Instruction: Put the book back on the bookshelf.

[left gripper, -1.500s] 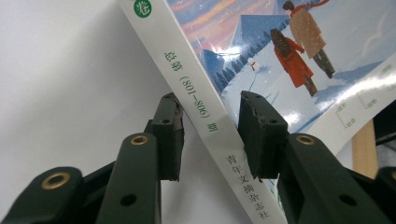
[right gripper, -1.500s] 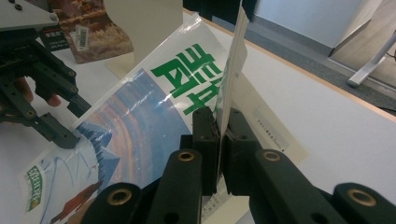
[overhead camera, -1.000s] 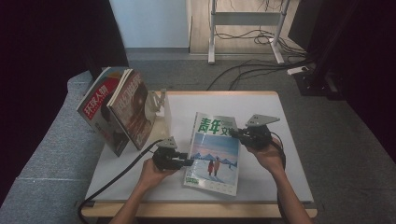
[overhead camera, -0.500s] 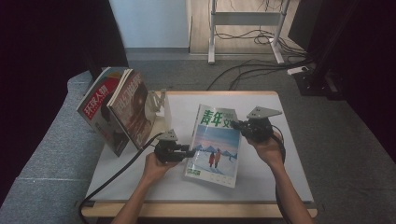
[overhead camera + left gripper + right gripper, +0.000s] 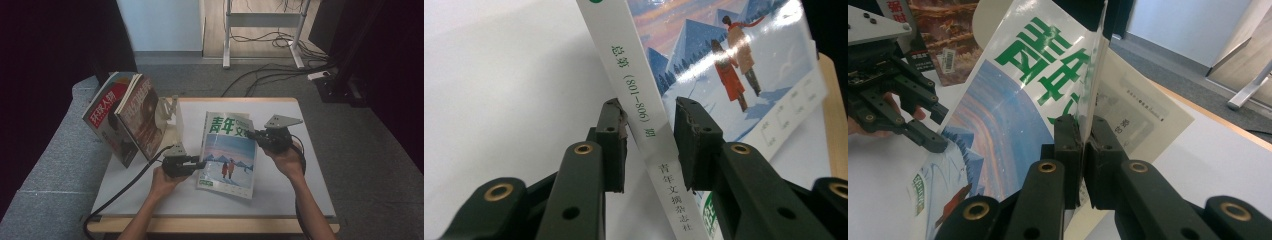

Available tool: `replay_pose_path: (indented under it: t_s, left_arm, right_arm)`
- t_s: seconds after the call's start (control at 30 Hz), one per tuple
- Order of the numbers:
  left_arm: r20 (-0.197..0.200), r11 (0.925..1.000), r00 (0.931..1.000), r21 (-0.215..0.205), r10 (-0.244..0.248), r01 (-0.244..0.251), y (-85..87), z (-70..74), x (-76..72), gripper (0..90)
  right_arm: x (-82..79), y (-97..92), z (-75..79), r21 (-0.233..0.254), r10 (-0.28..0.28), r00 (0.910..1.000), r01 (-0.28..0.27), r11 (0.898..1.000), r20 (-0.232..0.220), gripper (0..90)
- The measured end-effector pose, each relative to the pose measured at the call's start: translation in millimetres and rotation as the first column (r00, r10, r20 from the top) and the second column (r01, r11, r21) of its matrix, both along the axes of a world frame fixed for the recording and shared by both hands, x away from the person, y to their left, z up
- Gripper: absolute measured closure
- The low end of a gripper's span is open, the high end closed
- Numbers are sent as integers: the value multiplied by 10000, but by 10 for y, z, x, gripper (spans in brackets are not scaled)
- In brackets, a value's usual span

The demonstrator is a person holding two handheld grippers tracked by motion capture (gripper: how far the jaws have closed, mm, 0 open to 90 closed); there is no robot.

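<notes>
Right claw [image 5: 1082,127] grips magazine [image 5: 227,150] cover; left claw [image 5: 650,125] seemingly loose astride its spine

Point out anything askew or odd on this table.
The magazine lies askew, its front cover peeled up by the right hand-held gripper, baring the page beneath. The left hand-held gripper straddles its spine.
</notes>
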State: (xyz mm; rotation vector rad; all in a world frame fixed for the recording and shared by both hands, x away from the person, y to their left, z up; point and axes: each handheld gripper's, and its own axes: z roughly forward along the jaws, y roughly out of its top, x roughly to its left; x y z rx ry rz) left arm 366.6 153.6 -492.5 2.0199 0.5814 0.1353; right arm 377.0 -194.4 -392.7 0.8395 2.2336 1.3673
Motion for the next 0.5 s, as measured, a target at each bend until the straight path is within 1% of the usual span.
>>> replay_pose_path:
  t_s: [0.07,0.2,0.33,0.5]
  left_arm:
    - [-57,9999,10000,-129,-8,7,20,-10,-8,676]
    - [-1,9997,9999,-232,-128,127,57,-6,-44,686]
    - [44,9991,9996,-319,-272,273,99,3,-86,698]
    - [197,9983,9987,-332,-465,472,151,18,-151,710]
  right_arm:
    - [-12,2,1,-34,31,10000,-31,10000,23,834]
    - [-20,-13,-1,-197,-29,10000,29,9998,-7,834]
    - [-18,-28,-5,-18,14,10000,-14,10000,-48,836]
    - [-30,7,42,14,87,9999,-87,10000,61,832]
